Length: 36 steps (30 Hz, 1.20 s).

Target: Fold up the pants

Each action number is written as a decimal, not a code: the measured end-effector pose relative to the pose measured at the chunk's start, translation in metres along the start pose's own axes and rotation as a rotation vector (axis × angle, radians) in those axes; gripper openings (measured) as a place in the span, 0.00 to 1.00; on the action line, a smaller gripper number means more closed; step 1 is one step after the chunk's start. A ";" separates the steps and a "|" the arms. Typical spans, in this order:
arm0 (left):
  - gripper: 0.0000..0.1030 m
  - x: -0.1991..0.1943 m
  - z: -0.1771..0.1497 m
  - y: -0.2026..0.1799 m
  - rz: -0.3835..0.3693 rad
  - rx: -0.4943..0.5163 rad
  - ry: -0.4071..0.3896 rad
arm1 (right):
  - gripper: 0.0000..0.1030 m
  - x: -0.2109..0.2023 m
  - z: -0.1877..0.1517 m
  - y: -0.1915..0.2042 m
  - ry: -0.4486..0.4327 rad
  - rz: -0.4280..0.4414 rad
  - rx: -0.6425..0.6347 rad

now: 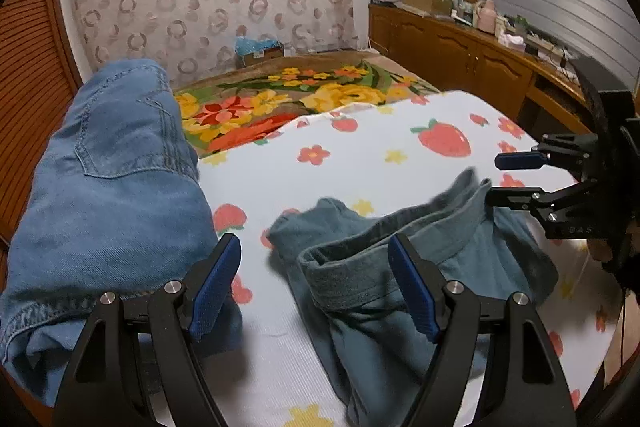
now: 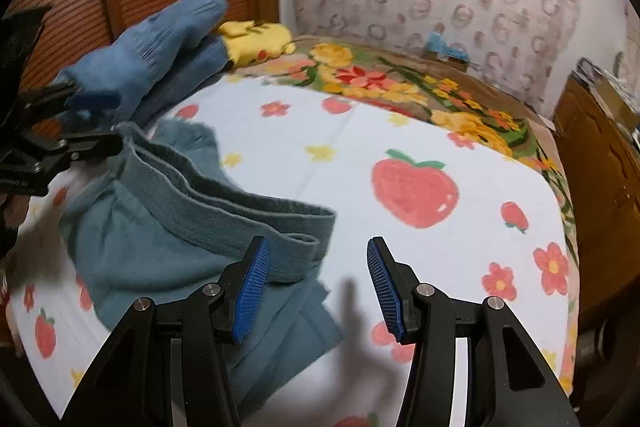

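Teal pants lie crumpled on the strawberry-print sheet, their waistband uppermost and stretched across both views. My left gripper hovers open over the waistband's left end, and its right finger overlaps the band. My right gripper is open over bare sheet, with the other waistband end just beside its left finger. Each gripper also shows at the edge of the other view: the right gripper and the left gripper. Neither pair of pads presses on the cloth.
Blue jeans are heaped at the bed's left side, with a yellow cloth behind them. A floral blanket covers the far end of the bed. A wooden cabinet with clutter runs along the right. A small box sits by the patterned curtain.
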State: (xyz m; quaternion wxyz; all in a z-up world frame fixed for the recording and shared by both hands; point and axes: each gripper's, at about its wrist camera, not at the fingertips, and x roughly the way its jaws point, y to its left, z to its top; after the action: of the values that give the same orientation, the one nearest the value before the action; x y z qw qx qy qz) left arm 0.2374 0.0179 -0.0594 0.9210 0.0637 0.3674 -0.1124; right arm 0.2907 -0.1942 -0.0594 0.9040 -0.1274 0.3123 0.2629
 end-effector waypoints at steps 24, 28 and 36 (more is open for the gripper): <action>0.75 -0.009 -0.017 -0.003 -0.021 -0.022 0.000 | 0.07 0.007 0.006 -0.014 -0.029 0.193 0.062; 0.75 -0.010 -0.021 -0.002 -0.023 -0.033 0.002 | 0.06 0.003 0.008 -0.021 -0.065 0.078 0.089; 0.75 -0.017 -0.034 -0.003 -0.021 -0.040 0.007 | 0.19 -0.005 0.001 -0.017 -0.053 0.070 0.102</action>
State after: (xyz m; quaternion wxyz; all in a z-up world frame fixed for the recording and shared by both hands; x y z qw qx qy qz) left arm 0.2023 0.0240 -0.0721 0.9196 0.0417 0.3736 -0.1144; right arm 0.2974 -0.2104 -0.0544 0.9074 -0.0634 0.3054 0.2815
